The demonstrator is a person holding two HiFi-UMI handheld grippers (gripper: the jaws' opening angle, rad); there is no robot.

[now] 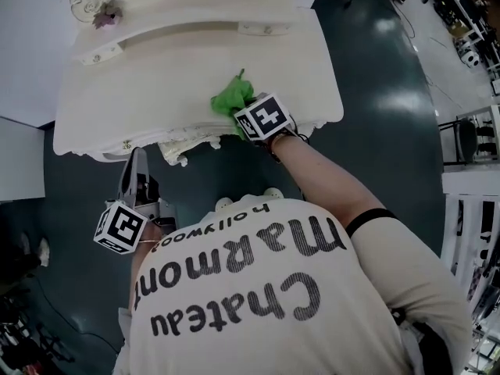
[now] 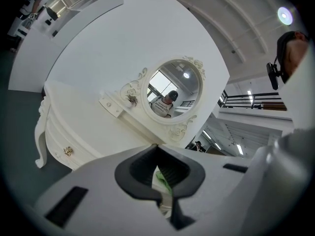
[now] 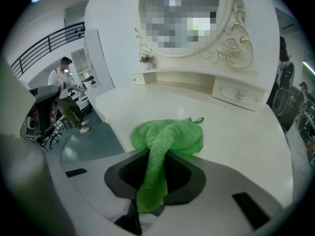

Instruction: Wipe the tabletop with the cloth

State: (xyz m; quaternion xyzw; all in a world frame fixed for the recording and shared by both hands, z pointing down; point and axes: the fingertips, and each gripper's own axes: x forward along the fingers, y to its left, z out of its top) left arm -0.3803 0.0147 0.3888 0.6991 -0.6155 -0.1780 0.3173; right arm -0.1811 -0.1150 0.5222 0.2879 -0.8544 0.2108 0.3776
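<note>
Right gripper view, right tongs [image 3: 156,156] pinching cloth [image 3: 170,134] on tabletop [image 3: 241,146], left gripper view, left tongs [image 2: 156,147] closed, empty

Bright, even light; strong fisheye edges.

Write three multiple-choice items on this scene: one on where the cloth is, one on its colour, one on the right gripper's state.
1. Where is the cloth?
A. On the floor.
B. On the tabletop, near its front edge.
C. On the mirror's shelf.

2. What colour is the cloth?
A. Green.
B. White.
C. Blue.

3. How is the right gripper?
A. Open above the cloth.
B. Shut and empty.
C. Shut on the cloth.

Answers: 1 B, the head view shows it by the tabletop's front edge; 2 A, it is green in both views; 3 C, the cloth runs between its closed jaws.
</note>
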